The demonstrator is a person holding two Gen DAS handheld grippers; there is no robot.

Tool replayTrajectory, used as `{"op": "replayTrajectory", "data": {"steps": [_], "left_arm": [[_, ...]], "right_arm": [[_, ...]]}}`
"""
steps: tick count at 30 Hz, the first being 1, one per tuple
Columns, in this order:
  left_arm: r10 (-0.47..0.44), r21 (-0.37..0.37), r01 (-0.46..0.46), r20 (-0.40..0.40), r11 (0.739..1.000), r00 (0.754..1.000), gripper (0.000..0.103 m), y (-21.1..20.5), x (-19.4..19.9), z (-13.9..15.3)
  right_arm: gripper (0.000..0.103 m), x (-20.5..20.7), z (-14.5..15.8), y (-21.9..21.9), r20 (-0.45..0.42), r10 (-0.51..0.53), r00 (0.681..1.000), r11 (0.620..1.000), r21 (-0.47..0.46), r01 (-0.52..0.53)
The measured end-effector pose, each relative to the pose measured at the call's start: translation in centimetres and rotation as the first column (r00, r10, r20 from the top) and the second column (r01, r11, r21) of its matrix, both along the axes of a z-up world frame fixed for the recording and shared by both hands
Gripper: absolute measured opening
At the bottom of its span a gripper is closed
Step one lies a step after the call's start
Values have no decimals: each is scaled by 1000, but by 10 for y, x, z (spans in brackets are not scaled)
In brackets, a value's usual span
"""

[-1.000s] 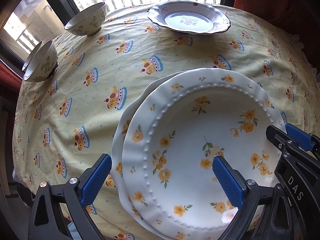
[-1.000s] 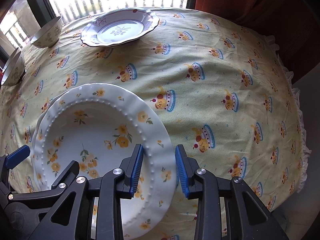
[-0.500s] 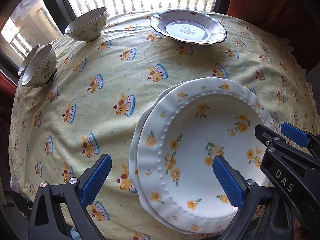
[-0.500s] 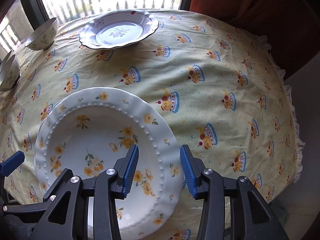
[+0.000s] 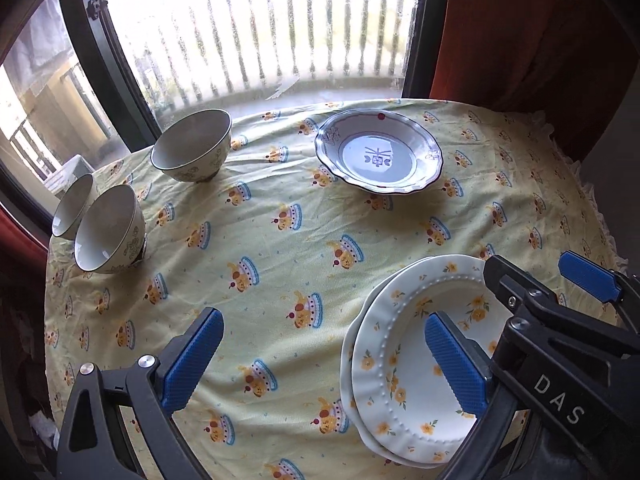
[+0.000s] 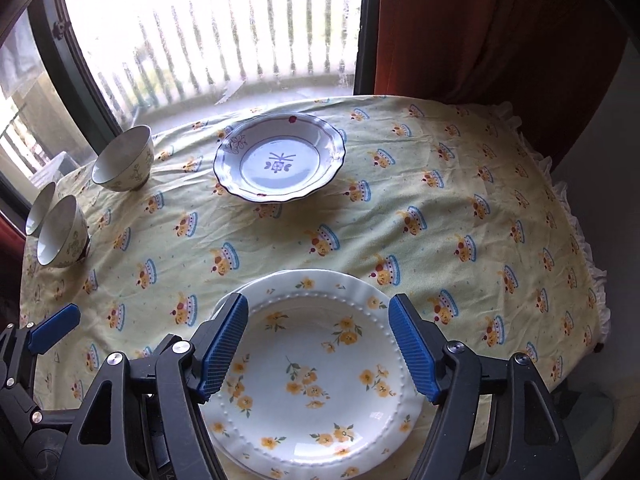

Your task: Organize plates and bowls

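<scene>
Two white plates with yellow flowers lie stacked at the table's near edge. My right gripper hangs above the stack, its jaws opening, nothing pressed between the pads. Left of the stack my left gripper stands open over bare cloth, its right pad above the plates' rim. A blue-rimmed deep plate sits at the far middle. One bowl stands at the far left, and a nested pair of bowls stands at the left edge.
A yellow tablecloth with a cupcake print covers the round table, its frilled edge falling off at the right. A window with railings lies behind, and a red curtain hangs at the back right.
Both grippers have risen and pulled back from the flowered plates, so more of the table shows. The right gripper's jaws let go of the plate's rim and widened.
</scene>
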State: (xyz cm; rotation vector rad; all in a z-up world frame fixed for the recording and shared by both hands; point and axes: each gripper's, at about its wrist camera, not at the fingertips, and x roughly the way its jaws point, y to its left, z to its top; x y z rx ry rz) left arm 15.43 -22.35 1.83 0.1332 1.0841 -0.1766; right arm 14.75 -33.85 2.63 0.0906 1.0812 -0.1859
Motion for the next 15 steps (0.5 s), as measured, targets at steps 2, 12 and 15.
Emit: {"op": "replayTrajectory", "data": {"steps": [2, 12, 15], "left_arm": [[-21, 3, 21, 25, 1000, 999, 100, 0, 7, 6], [2, 0, -1, 41, 1000, 999, 99, -17, 52, 18], [45, -2, -45, 45, 999, 998, 99, -26, 71, 15]], "right_arm": [[76, 5, 5, 4, 16, -7, 1000, 1000, 3, 7], [76, 49, 17, -6, 37, 34, 999, 999, 10, -34], [76, 70, 12, -17, 35, 52, 998, 998, 42, -53]]}}
